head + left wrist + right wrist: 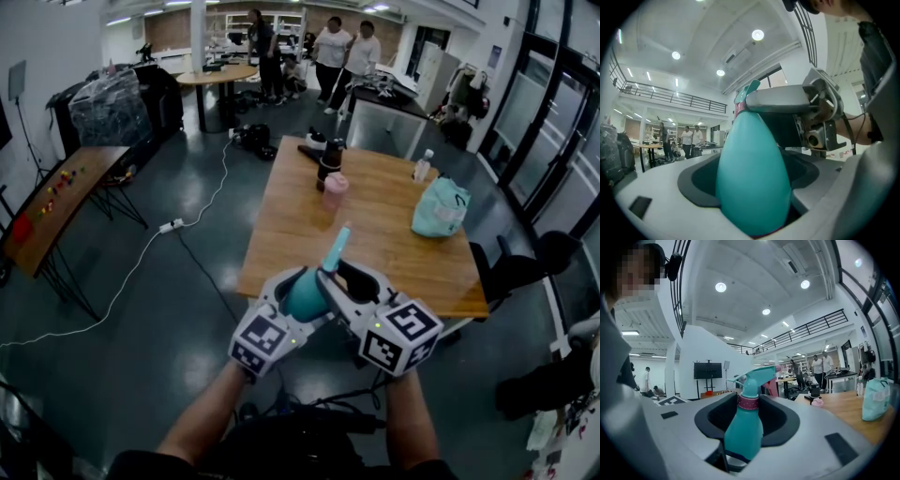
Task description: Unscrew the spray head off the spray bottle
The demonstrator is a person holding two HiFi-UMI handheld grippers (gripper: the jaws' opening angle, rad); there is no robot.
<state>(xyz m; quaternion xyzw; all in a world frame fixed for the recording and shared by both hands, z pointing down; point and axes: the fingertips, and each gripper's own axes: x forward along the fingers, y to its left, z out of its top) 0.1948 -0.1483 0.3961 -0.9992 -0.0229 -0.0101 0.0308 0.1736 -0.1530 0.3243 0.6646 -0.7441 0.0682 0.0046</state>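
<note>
A teal spray bottle (306, 296) with a pink collar (749, 401) and a teal spray head (335, 248) hangs in the air in front of me, above the floor before the table. My left gripper (292, 291) is shut on its fat body (752, 178), which fills the gap between its jaws. From the right, my right gripper (339, 281) reaches round the neck. Its jaws stand open on either side of the collar, a narrow gap showing on each side. The spray head (757, 376) sticks out past them.
Ahead stands a wooden table (394, 244) with a pink-lidded cup (335, 187), a dark bottle (330, 157), a clear bottle (423, 166) and a teal bag (441, 208). Black chairs (525, 262) stand at its right. A white cable (141, 258) crosses the floor. People stand far back.
</note>
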